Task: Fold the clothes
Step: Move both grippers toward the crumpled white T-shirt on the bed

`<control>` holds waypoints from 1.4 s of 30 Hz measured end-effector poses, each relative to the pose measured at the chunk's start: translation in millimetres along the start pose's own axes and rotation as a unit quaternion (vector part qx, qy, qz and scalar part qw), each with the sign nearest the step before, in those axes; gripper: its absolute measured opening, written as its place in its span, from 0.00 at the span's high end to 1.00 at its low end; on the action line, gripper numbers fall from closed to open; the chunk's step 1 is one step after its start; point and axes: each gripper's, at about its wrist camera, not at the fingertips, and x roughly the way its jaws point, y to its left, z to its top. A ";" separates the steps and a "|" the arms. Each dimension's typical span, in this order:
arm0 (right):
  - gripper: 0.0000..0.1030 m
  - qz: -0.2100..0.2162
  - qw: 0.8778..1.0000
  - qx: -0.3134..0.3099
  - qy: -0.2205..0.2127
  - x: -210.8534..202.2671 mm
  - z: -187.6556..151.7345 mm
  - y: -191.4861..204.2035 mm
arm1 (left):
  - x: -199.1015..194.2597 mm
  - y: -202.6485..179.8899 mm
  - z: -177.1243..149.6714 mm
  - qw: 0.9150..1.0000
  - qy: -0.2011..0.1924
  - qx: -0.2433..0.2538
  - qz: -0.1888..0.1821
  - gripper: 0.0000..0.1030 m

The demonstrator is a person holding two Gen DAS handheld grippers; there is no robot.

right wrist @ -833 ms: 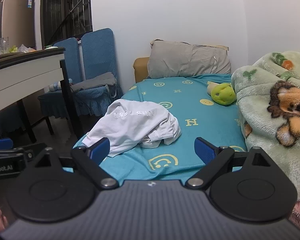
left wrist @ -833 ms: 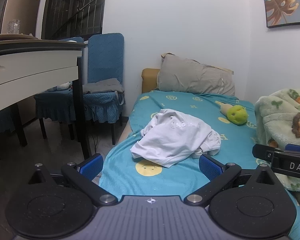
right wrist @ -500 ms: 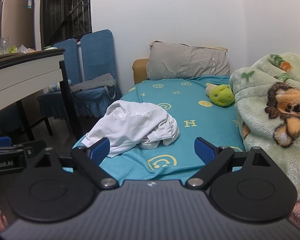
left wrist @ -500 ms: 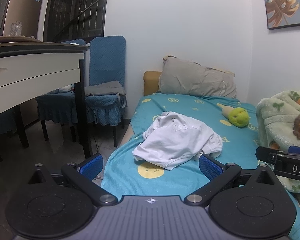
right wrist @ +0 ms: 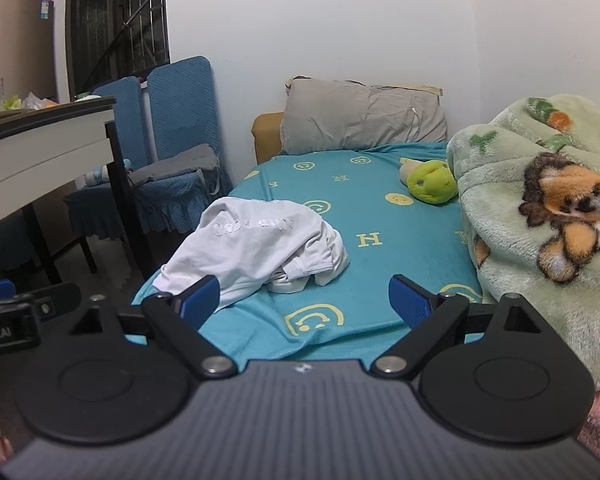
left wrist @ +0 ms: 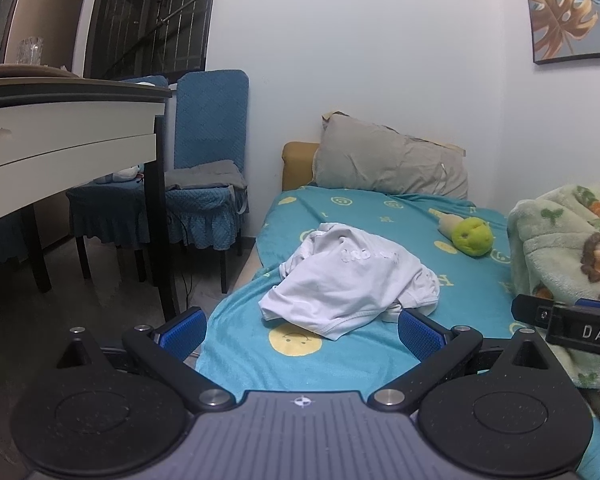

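The left gripper (left wrist: pixel 300 328) is spread wide and holds nothing; its blue-padded fingers (left wrist: pixel 182 326) frame the near edge of the bed. The right gripper (right wrist: pixel 305 300) is likewise wide apart and empty.

The crumpled white cotton garment (left wrist: pixel 350 278) lies in a heap on the teal bed sheet printed with yellow smiley faces (left wrist: pixel 340 364), toward the near left part of the bed, clear of both grippers.

View differences:
- The left wrist view shows the framed picture of a golden leaf (left wrist: pixel 572 12) on the right wall; the right wrist view catches only its corner.
- The left wrist view shows part of the right gripper at its right edge; the right wrist view shows part of the left gripper at its left edge.
- The right wrist view shows more of the green fleece blanket with a lion print (right wrist: pixel 540 216), heaped along the right side of the bed.

A green plush toy (left wrist: pixel 471 236) lies on the far right of the sheet. A grey pillow (left wrist: pixel 392 164) leans against the far white wall. Two blue-covered chairs (right wrist: pixel 172 152) stand left of the bed, beside a white counter with black legs (left wrist: pixel 64 132).
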 end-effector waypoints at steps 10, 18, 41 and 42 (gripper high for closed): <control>0.27 -0.008 1.000 0.010 -0.014 -0.8 2.0 -4.7 | 3.5 -4.8 -2.9 1.000 0.005 0.008 -0.001 0.00; 0.88 -0.022 0.999 -0.005 -0.037 -3.2 8.4 -1.1 | 6.5 -5.7 -4.4 1.000 0.008 0.009 -0.007 0.00; 0.00 0.011 0.998 0.066 0.006 46.7 54.0 -47.4 | 138.2 -52.1 -20.7 0.970 0.077 0.227 -0.033 0.14; 0.00 0.014 0.997 0.071 0.013 50.4 50.1 -48.6 | 149.6 -51.3 -23.8 0.969 0.078 0.232 -0.033 0.19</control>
